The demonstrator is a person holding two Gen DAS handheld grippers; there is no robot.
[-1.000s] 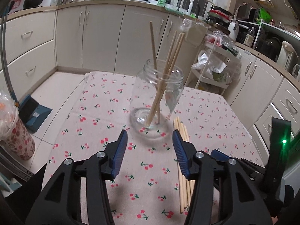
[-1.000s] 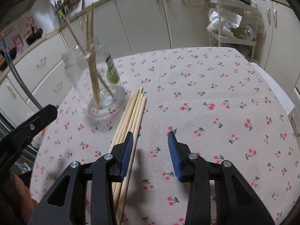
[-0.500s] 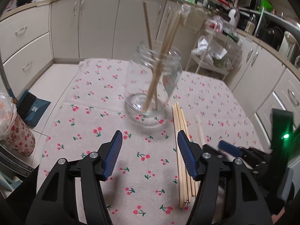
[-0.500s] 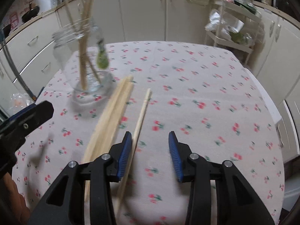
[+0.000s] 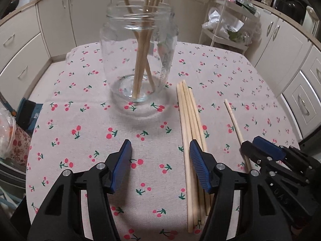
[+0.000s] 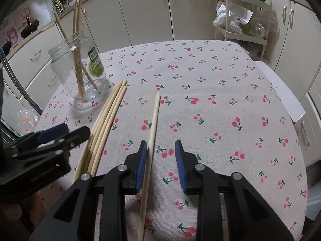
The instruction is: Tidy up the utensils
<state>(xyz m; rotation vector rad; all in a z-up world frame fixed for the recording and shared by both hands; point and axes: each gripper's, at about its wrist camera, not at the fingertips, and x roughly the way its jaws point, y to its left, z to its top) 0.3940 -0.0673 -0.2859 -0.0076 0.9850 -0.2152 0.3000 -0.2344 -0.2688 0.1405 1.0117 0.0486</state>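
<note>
- One surface (image 6: 230,84), draped in a cherry-print cloth (image 5: 84,132), lies under both pairs of tongs and carries everything below.
- Ahead of the left tongs (image 5: 159,164) stands a clear glass jar (image 5: 138,60), upright, with several chopsticks leaning inside it (image 5: 141,52); from the right wrist view the same jar (image 6: 78,68) sits well ahead and to the left of the right tongs, its green label turned toward that camera.
- A bundle of loose chopsticks (image 5: 189,132) lies flat on the cloth, just beside the left tongs' right-hand finger and running on under it; in the right wrist view the bundle (image 6: 106,118) lies between the two pairs of tongs.
- A single chopstick (image 6: 153,124) lies apart from the bundle, and its near half passes between the fingers of the right tongs (image 6: 161,156), close against the left-hand pad.
- The right tongs are closing around that single chopstick, with a clear gap on the right-hand side, so the pads do not yet press it from both sides.
- The left tongs stand open over bare cloth, nothing between their pads.
</note>
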